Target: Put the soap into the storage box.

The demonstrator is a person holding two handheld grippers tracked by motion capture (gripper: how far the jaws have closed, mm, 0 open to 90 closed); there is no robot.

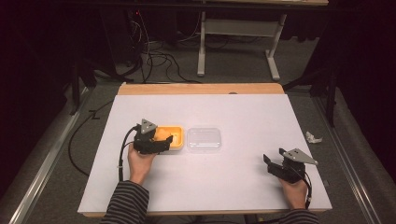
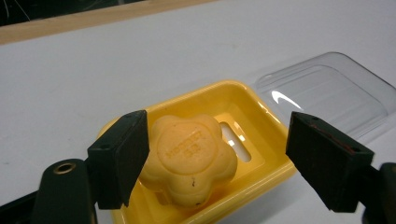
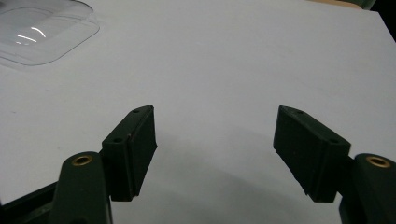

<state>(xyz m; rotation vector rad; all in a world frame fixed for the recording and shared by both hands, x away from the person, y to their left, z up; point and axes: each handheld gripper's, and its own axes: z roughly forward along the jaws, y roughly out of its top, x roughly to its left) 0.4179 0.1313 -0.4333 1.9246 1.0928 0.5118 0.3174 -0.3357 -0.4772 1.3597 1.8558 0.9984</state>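
Left gripper (image 2: 217,158): jaws spread wide around a flower-shaped yellow soap (image 2: 189,158), one jaw just beside its left flank, contact uncertain; the other well clear. The soap is matte, with embossed lettering too faint to read. It sits in a glossy yellow plastic soap dish (image 2: 261,128) with slotted floor, left of centre in the high view; its near corner is cut off by the lower frame edge. A clear, ribbed plastic lid (image 2: 336,95) lies just beside the dish. Right gripper (image 3: 215,149): jaws wide, nothing between them, over bare white table (image 3: 233,60).
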